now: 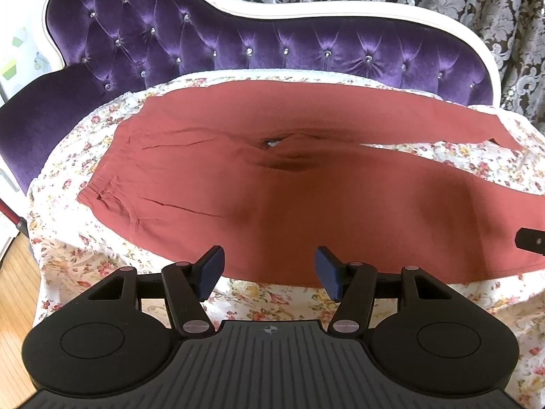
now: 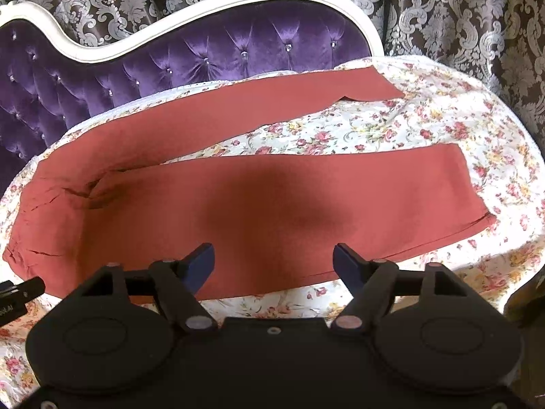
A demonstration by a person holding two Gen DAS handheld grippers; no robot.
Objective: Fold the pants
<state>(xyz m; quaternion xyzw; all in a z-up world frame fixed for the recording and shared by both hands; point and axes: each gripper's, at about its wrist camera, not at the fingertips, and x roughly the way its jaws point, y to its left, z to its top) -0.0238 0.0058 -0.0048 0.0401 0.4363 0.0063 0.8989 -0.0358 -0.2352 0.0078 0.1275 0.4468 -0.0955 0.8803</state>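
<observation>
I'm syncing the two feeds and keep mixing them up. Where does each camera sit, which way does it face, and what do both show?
Left wrist: sits on the left claw, angled down at the waistband half of the rust-red pants; its open claw shows, plus a bit of the other tool at the right edge.
Right wrist: sits on the right claw, angled down at the two spread legs; its open claw shows, empty.
Shared: the pants, the floral cover, the purple tufted sofa back and the damask curtain.

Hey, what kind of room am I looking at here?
Most likely a home living room or bedroom: a purple tufted sofa with a white frame, damask curtains behind it, and red pants spread on a floral cover.
</observation>
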